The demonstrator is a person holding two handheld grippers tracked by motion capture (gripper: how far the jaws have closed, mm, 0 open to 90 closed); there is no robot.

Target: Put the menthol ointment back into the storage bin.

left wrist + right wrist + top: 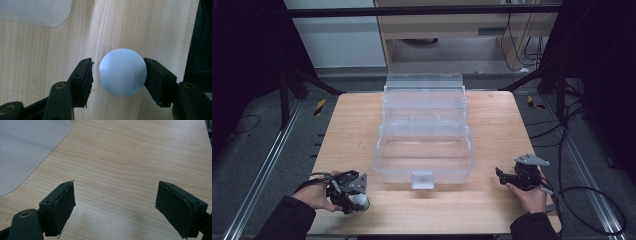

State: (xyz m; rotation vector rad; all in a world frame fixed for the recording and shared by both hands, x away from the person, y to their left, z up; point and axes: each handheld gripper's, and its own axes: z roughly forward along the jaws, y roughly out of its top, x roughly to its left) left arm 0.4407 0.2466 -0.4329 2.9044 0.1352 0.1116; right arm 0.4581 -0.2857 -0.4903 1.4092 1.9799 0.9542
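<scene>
A pale blue-grey ball (pixel 122 72) rests on the wooden table (pixel 492 120) near its front left corner; in the high view the ball (pixel 361 202) shows just below my left gripper (pixel 352 196). The left gripper (pixel 118 75) straddles the ball: its right pad (pixel 155 77) touches the ball, while a narrow gap separates the left pad (pixel 83 77) from it. My right gripper (pixel 502 176) sits at the front right of the table, held in a hand. In its own view the right gripper (pixel 115 205) stands wide open over bare wood.
A clear plastic tiered box (pixel 424 127) stands open in the middle of the table, its front latch (pixel 422 179) facing me. A rounded corner of the clear plastic (pixel 27 147) shows near the right gripper. The table's front edge (pixel 432 233) lies close to both hands.
</scene>
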